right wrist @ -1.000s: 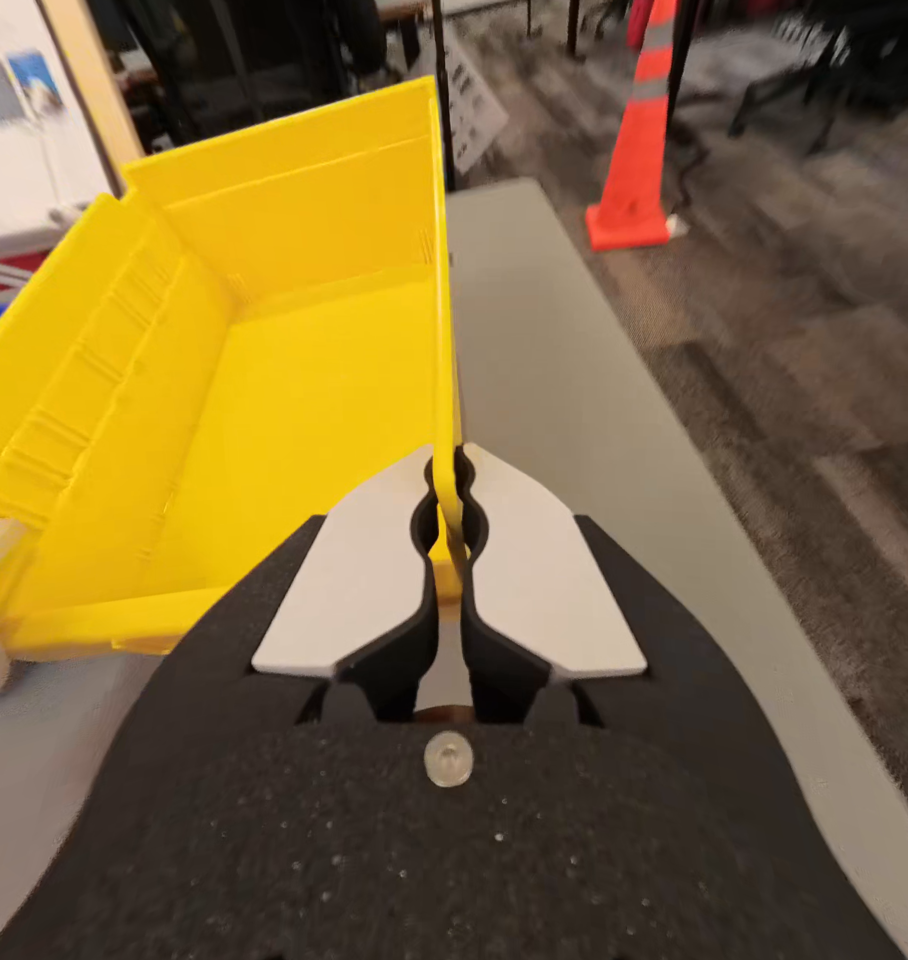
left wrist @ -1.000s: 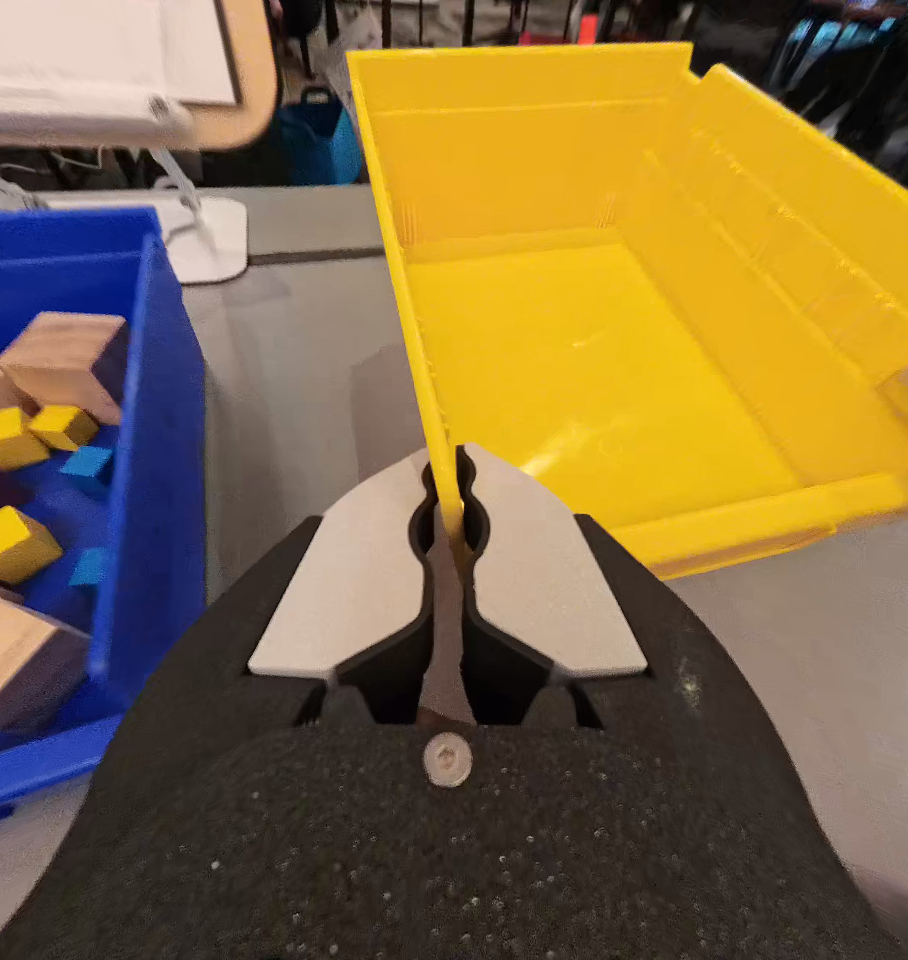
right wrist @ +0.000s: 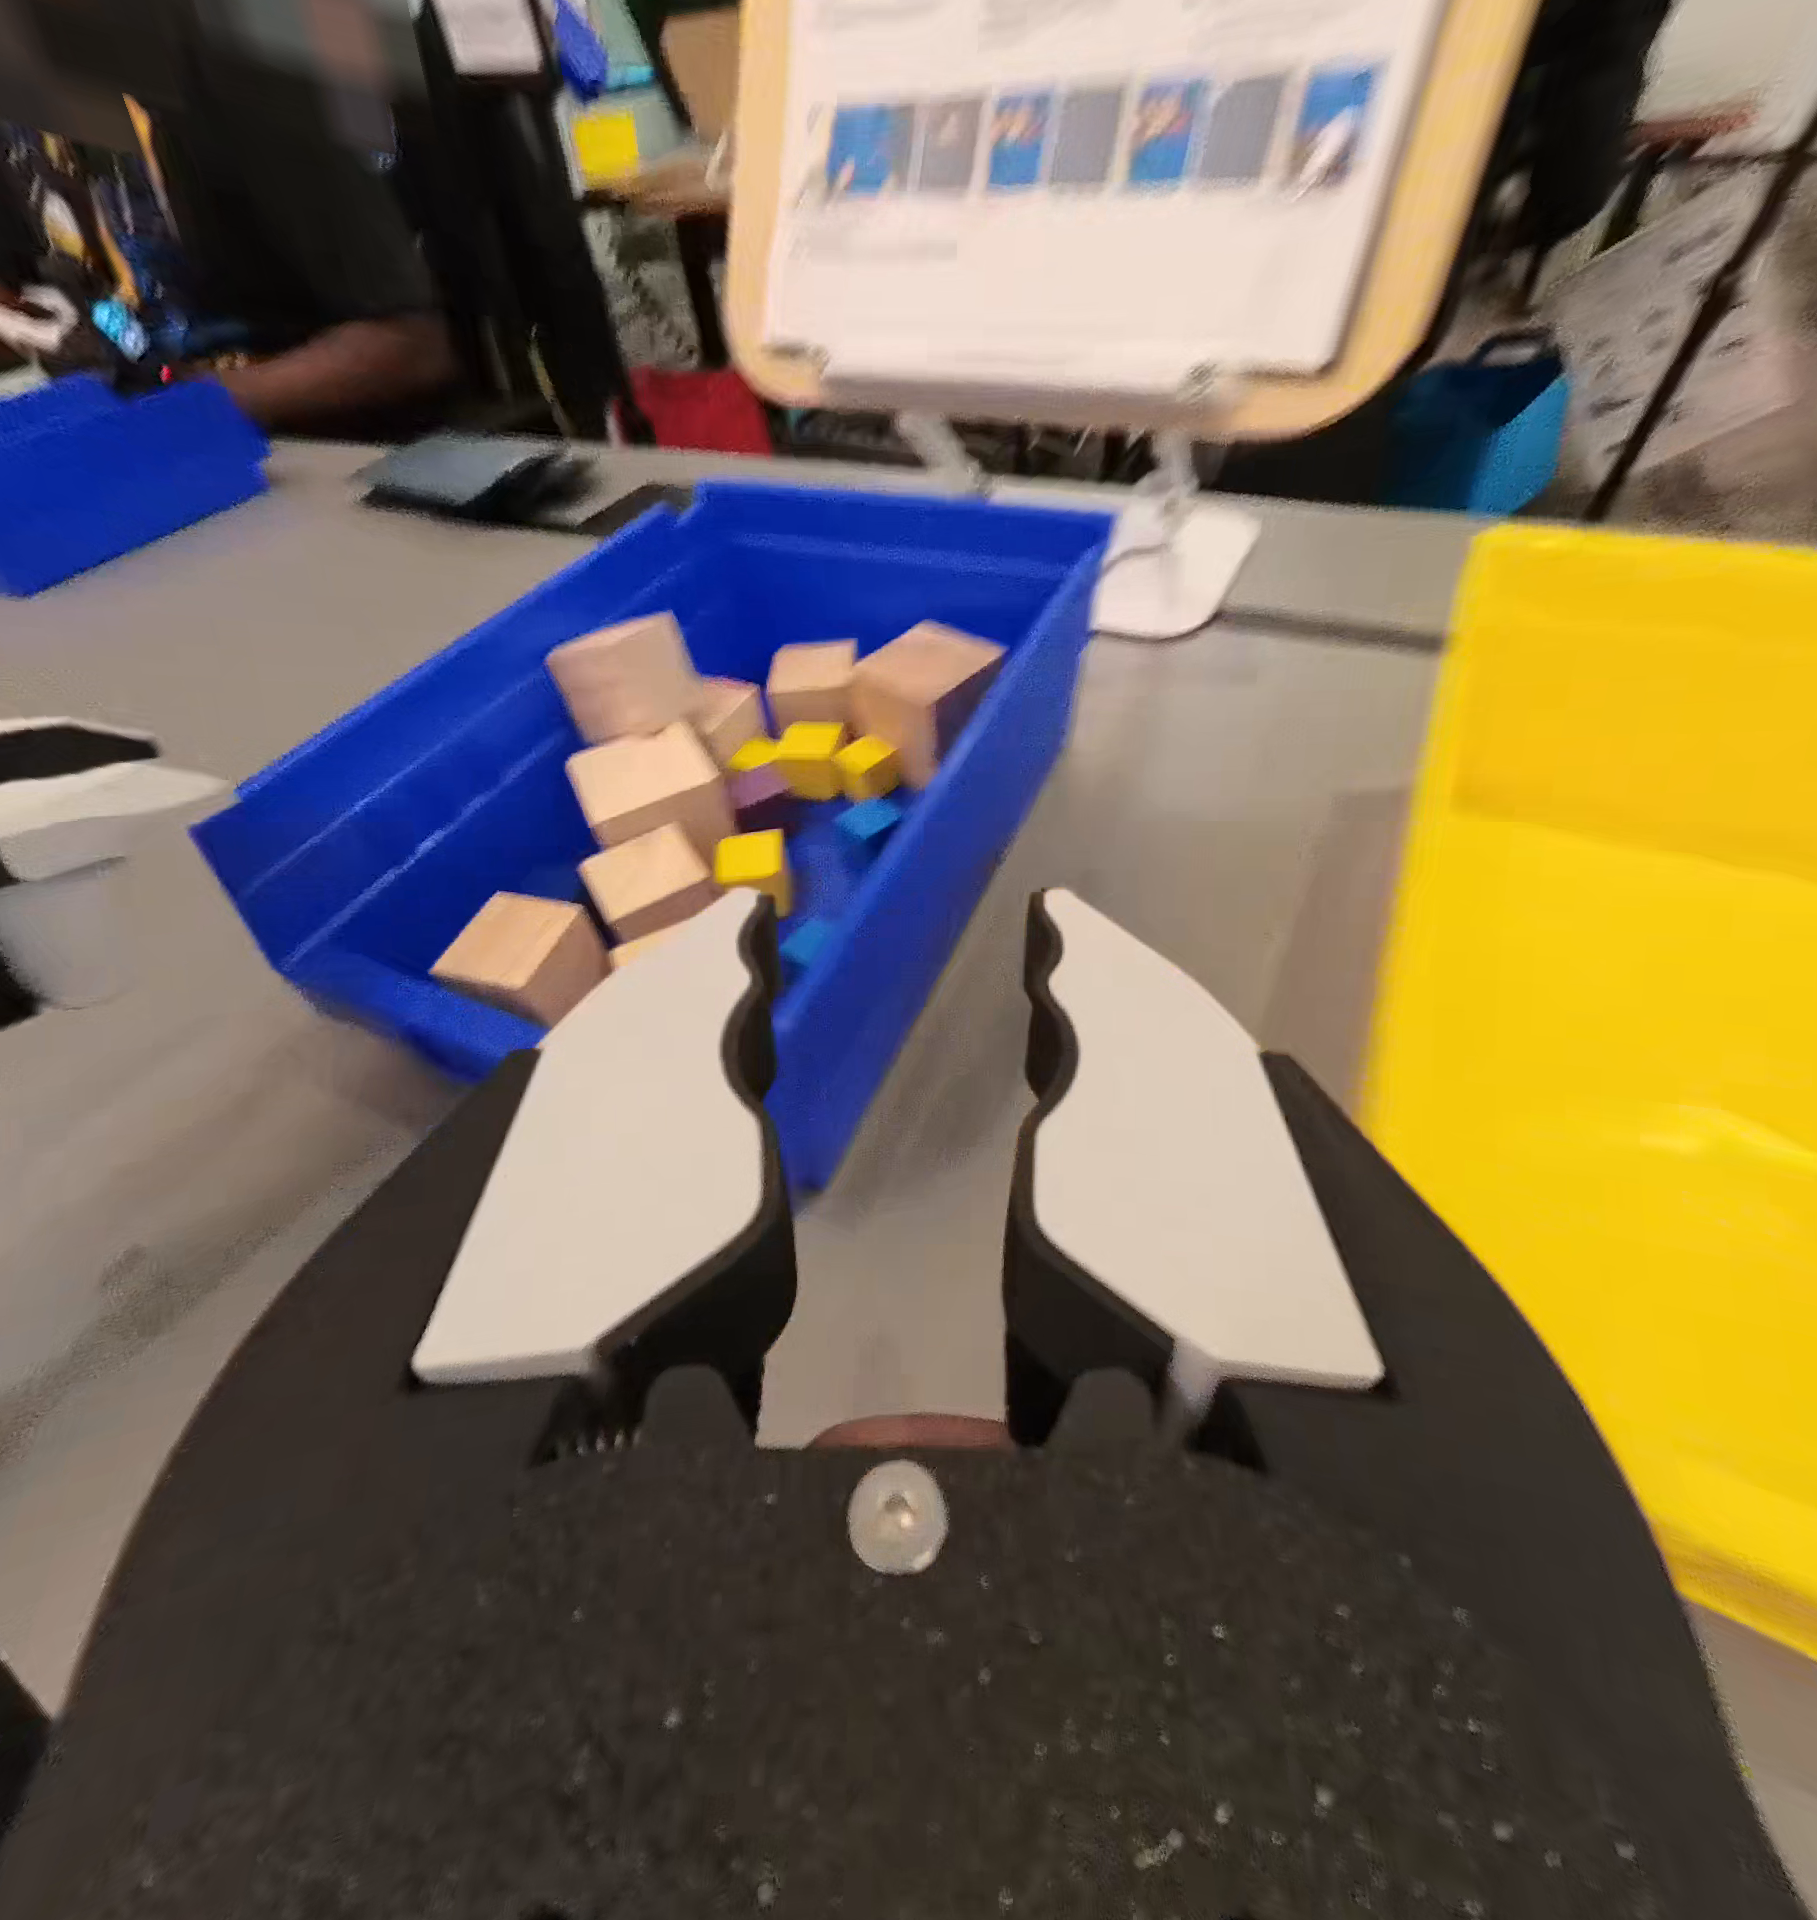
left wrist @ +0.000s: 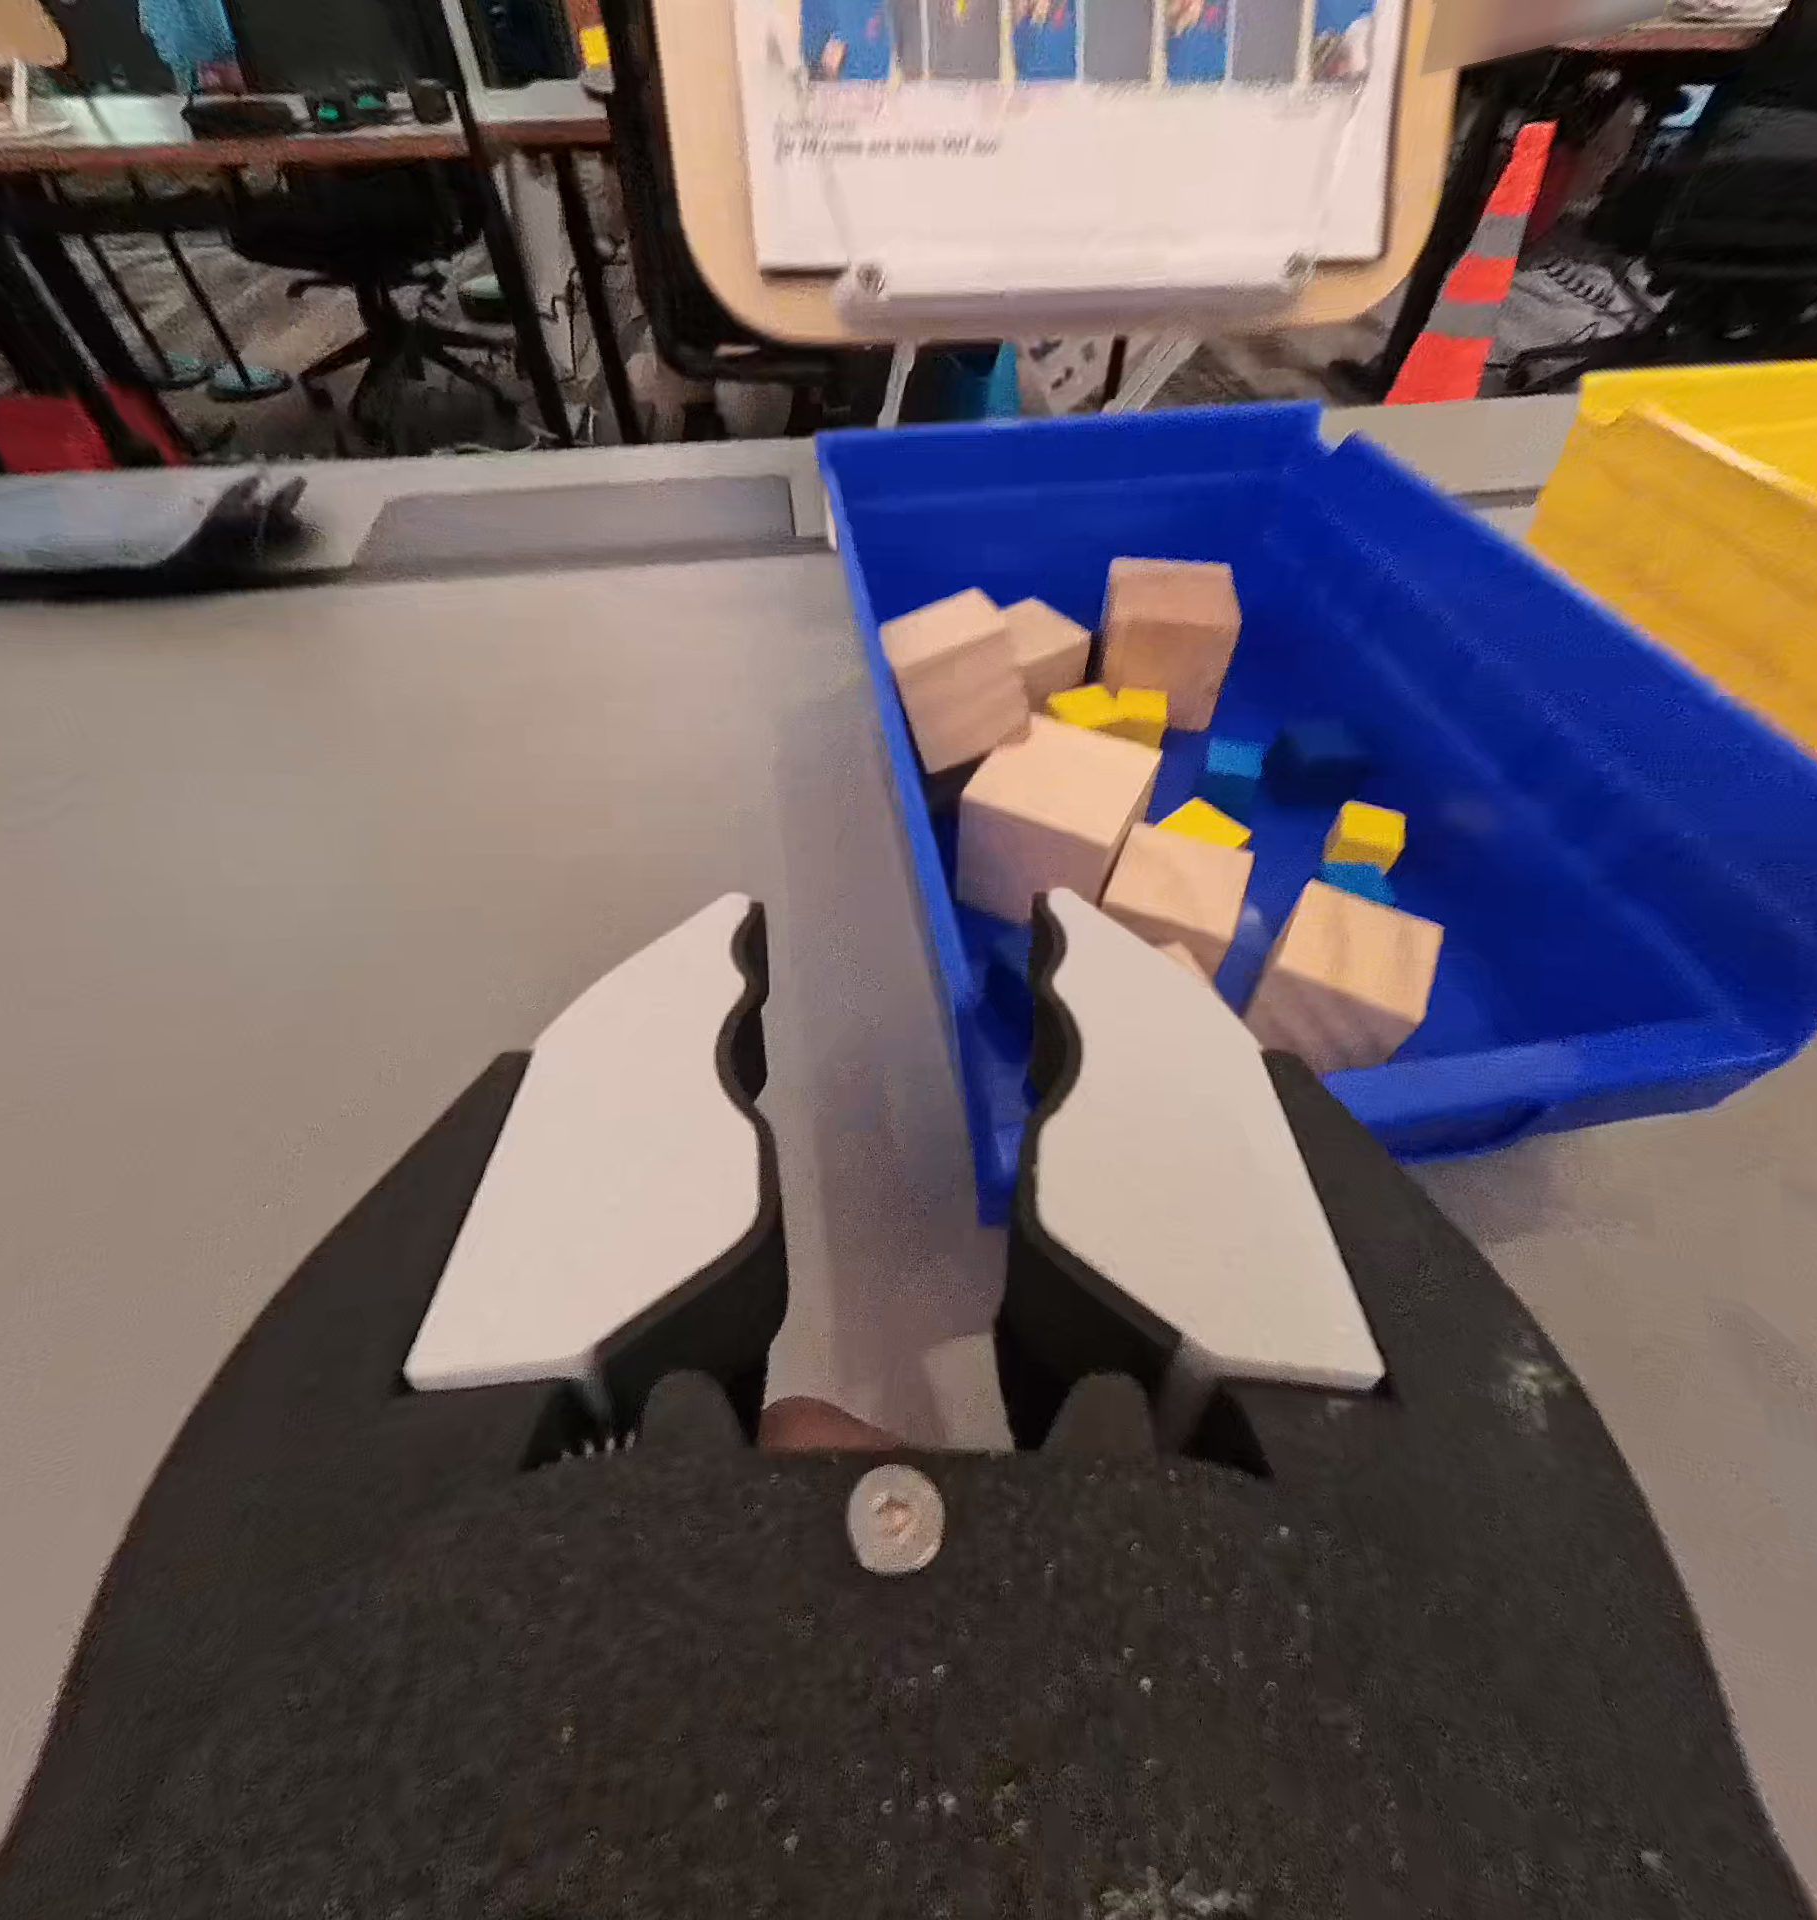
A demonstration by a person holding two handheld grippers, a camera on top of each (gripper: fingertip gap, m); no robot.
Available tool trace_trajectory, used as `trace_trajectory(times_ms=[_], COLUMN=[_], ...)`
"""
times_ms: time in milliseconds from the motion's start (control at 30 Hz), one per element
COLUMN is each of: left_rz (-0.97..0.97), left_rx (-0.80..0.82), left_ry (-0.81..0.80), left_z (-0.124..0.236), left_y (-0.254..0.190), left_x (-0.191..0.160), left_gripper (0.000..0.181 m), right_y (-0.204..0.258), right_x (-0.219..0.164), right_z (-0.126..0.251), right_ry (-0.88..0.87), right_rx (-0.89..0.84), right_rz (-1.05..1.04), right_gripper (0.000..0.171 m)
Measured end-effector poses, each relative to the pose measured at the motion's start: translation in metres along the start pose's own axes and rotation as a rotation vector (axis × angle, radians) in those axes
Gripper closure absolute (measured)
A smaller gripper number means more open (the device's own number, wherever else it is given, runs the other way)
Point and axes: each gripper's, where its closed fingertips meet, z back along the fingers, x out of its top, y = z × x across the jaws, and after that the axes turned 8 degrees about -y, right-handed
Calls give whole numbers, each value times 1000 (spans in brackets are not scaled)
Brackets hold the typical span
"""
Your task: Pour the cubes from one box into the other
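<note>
Left wrist view shows the blue box (left wrist: 1569,790) on the grey table (left wrist: 312,831), loaded w/ wooden and small coloured cubes (left wrist: 1049,821), and the yellow box (left wrist: 1714,561) just beside it on the right looks empty, so I judge the pour is not begun and the step in hand is reaching for the full box. Next move probably needs each gripper to close on one long wall, approx. at the near end, then lift and tip toward the yellow one. Left gripper (left wrist: 896,914) hangs low over the table w/ its jaws spread across the box's left wall, holding nothing; right gripper (right wrist: 896,909) has jaws spread too, empty, pointing at the box's right wall from the near side.
</note>
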Motion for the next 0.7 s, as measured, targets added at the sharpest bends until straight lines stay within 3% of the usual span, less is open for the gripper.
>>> trace_trajectory(times_ms=[133, 200, 267, 500, 700], left_rz=[-84, -44, 2, 27, 42], left_rx=[-1, 19, 18, -21, 47], left_ry=[49, 85, 138, 145, 85], left_z=[-12, -22, -30, -30, -21], left_y=[-14, -14, -13, -1, 62], left_x=[-25, -34, -44, -36, -14], left_gripper=[140, 154, 172, 178, 179], right_y=[30, 24, 14, 25, 80], right_x=[-48, -61, -71, -64, -44], right_z=[-35, -42, -43, -45, -80], right_ry=[146, 194, 232, 184, 119], right_rx=[-64, -165, -275, -365, -312], right_rz=[0, 3, -3, 0, -25], right_gripper=[126, 131, 166, 168, 168])
